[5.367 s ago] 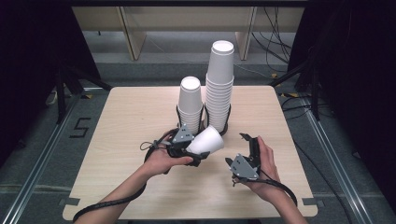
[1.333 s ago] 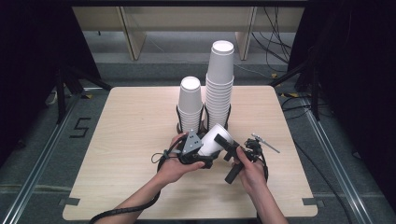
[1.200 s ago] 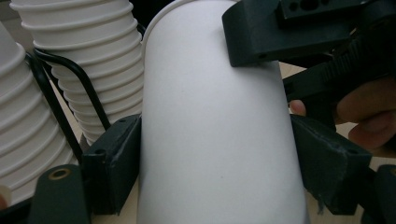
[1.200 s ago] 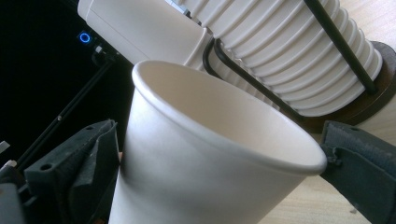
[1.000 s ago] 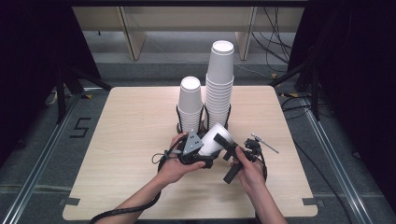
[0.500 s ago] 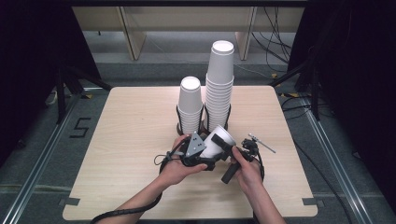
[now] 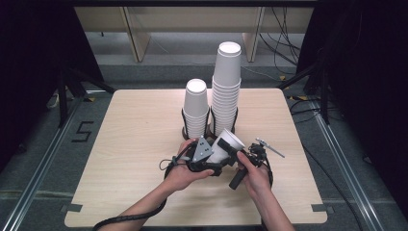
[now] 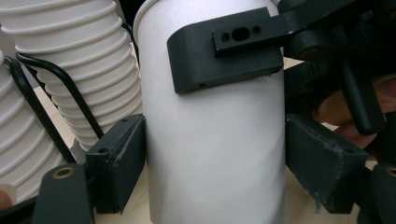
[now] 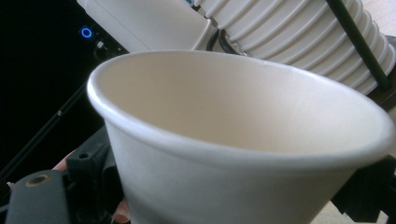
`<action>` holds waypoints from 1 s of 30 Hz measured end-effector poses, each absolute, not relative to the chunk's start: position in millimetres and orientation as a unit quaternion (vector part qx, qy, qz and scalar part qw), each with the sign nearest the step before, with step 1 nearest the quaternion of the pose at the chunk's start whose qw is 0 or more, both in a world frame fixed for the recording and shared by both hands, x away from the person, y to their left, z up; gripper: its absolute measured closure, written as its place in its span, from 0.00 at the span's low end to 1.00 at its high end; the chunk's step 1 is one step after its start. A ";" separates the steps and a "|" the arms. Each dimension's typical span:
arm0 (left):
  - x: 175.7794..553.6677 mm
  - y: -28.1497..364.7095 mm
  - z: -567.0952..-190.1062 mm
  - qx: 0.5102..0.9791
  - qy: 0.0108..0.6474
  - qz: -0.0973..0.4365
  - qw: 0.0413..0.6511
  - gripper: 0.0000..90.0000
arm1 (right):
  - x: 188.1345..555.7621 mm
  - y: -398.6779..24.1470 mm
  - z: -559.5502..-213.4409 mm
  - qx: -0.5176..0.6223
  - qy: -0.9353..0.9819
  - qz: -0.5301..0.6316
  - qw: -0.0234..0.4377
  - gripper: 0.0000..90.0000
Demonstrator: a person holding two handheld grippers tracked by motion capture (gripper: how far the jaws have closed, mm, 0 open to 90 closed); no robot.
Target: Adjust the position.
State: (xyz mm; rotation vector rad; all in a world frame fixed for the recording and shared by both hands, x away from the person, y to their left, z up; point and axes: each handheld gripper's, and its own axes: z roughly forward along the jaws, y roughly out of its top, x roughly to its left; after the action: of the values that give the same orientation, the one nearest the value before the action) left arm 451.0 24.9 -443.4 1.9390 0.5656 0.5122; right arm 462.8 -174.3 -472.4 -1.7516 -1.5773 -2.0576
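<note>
Lying on its side near the table's front edge, the white paper cup point(image 7: 226, 147) is held between the two hands, its long axis running from about 7 o'clock at the base to 1 o'clock at the open rim in the high view. The left gripper point(image 7: 211, 156) is clamped across the cup's body — in the left gripper view both black jaws press the white wall point(image 8: 210, 154) from either side. The right gripper point(image 7: 239, 155) comes in from 4 o'clock at the rim end; its jaws have just been closing, and in the left gripper view one of its black pads point(image 8: 224, 56) lies flat against the outside of the cup near the mouth, so it looks to be pinching the rim wall. The right gripper view looks straight across the open mouth point(image 9: 233, 107). Behind, at 12 o'clock, stand the short stack of white paper cups point(image 7: 196, 108) and the tall stack of white paper cups point(image 7: 226, 86) in black wire holders. Judging by this, the right hand is nearer the rim — any pull would run along that 7-to-1 axis.
</note>
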 end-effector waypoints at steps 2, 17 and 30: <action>450.3 22.1 -444.9 0.790 0.249 0.207 0.520 0.24 | 460.9 -173.4 -470.8 -0.566 -0.502 -0.654 0.015 0.16; 447.2 29.2 -443.2 0.817 0.234 0.198 0.488 0.10 | 460.4 -172.1 -460.9 -0.551 -0.537 -0.639 -0.016 0.17; 440.7 77.8 -442.8 0.801 0.273 0.136 0.516 0.03 | 461.1 -173.2 -454.2 -0.502 -0.591 -0.618 -0.128 0.17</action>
State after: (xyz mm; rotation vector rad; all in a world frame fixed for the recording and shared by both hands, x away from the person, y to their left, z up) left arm 440.7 77.8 -442.8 1.9232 0.6559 0.3277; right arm 461.1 -173.2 -454.2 -1.7218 -2.0248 -2.1183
